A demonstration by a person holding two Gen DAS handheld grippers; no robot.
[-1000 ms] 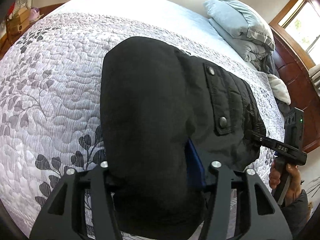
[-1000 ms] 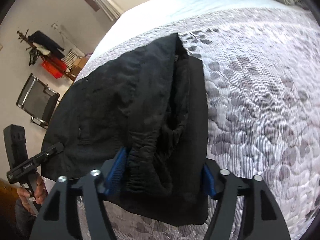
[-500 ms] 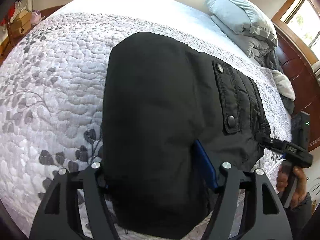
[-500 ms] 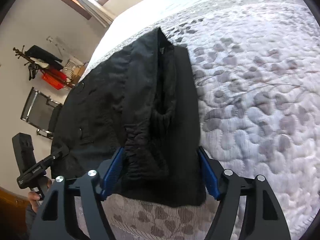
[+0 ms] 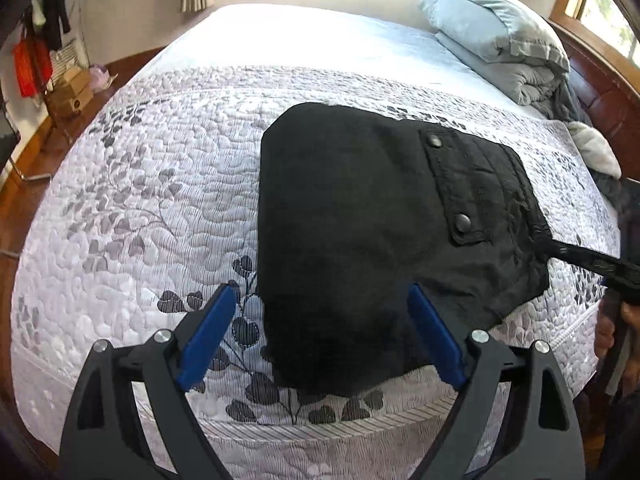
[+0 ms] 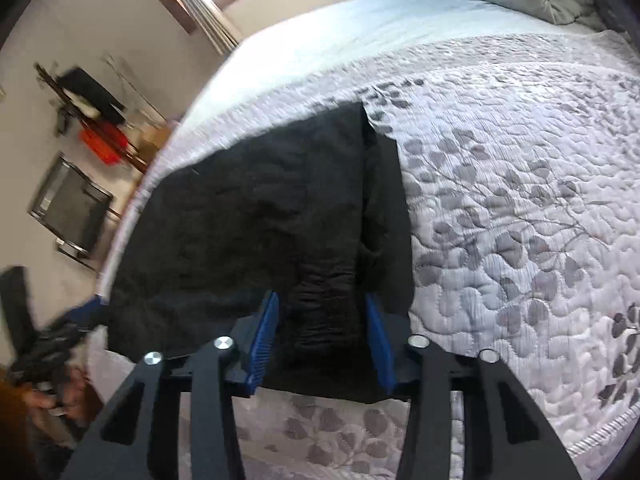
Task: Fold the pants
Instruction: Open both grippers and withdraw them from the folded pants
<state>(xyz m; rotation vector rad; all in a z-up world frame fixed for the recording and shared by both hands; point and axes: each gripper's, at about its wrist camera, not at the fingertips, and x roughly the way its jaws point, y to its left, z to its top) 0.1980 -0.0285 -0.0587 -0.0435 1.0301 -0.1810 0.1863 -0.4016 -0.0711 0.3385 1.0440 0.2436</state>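
Observation:
The black pants (image 5: pixel 360 232) lie folded into a compact block on the quilted bed, a snap-button pocket flap (image 5: pixel 452 188) on top. My left gripper (image 5: pixel 320 336) is open, its blue pads either side of the near end of the pants, drawn back from the cloth. In the right wrist view the pants (image 6: pixel 260 232) show their gathered waistband edge (image 6: pixel 324 312). My right gripper (image 6: pixel 324 340) is open, its blue pads astride the waistband with gaps on both sides. The right gripper also shows at the right edge of the left wrist view (image 5: pixel 600 268).
The grey-and-white leaf-patterned quilt (image 5: pixel 140 200) covers the bed. Folded grey bedding (image 5: pixel 500 40) lies at the head by the wooden headboard (image 5: pixel 600 92). A clothes rack and boxes (image 5: pixel 60 80) stand on the wooden floor to the left.
Both grippers have opened and pulled back from the pants, which now lie flat on the quilt. The right view is blurred from moving.

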